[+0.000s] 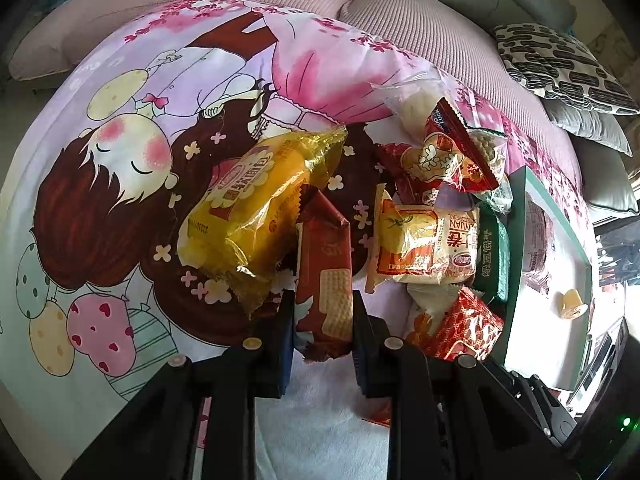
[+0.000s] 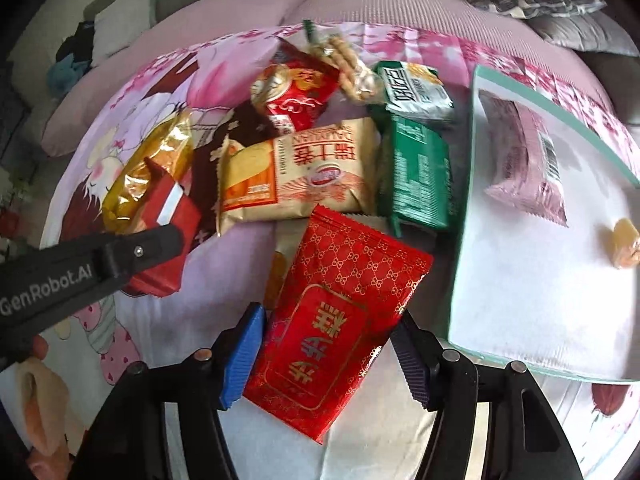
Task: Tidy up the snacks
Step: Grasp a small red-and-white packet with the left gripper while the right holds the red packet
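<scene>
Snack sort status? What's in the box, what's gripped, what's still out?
Done: a pink packet and a small yellow sweet lie in the white box. In hand: left gripper shut on a brown biscuit pack; right gripper straddles a red packet. Left: the yellow bread bag, green packs and other packets still on the bedsheet.

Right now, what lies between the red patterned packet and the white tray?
Nothing: in the right wrist view only bare cloth separates the red patterned packet from the white tray.
</scene>
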`<state>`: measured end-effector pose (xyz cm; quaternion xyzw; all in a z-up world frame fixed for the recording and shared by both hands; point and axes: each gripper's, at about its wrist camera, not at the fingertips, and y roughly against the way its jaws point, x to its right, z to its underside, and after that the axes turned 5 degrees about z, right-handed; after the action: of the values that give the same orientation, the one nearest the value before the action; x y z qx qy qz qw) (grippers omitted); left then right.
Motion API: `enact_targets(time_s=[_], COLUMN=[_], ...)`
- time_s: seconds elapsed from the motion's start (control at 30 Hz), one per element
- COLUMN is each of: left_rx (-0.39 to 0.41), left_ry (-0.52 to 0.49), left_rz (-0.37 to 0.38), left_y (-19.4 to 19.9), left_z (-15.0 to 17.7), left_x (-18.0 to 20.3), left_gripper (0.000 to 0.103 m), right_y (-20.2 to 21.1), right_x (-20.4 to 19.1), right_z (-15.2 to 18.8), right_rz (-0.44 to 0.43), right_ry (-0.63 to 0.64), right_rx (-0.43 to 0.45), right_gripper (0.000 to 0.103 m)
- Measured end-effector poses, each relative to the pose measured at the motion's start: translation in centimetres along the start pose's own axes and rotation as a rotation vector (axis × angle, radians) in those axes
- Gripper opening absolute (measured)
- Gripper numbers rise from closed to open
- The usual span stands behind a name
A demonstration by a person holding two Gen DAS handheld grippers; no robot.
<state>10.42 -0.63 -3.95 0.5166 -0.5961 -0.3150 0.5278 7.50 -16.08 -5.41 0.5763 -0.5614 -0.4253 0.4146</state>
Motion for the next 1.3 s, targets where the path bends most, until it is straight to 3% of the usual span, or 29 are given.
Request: enact_targets(time_s=[0.43,1.13,1.3], left_rx=[-0.005,0.001,0.017], left_ry=[0.007,0.000,-0.003], left_rz=[0.009,0.017,0.019], left_y=[-0.1,0.2,0.7], left_z=[0.0,0.0,-0.1], left_x=[0.0,0.2,0.4], left_gripper=[0.026,0.026,0.026], right_y=[-0.7,3.1,3.3], right_x=[-1.7,1.0,0.8], right_z=[0.1,2.9,2.7], right_rz=[0.029,-0.017,-0.019], right_ry=[0.023,-0.042,-0.038], right_rx=[-0.006,0.119,0.117], right_gripper=[0.066,0.044,0.043])
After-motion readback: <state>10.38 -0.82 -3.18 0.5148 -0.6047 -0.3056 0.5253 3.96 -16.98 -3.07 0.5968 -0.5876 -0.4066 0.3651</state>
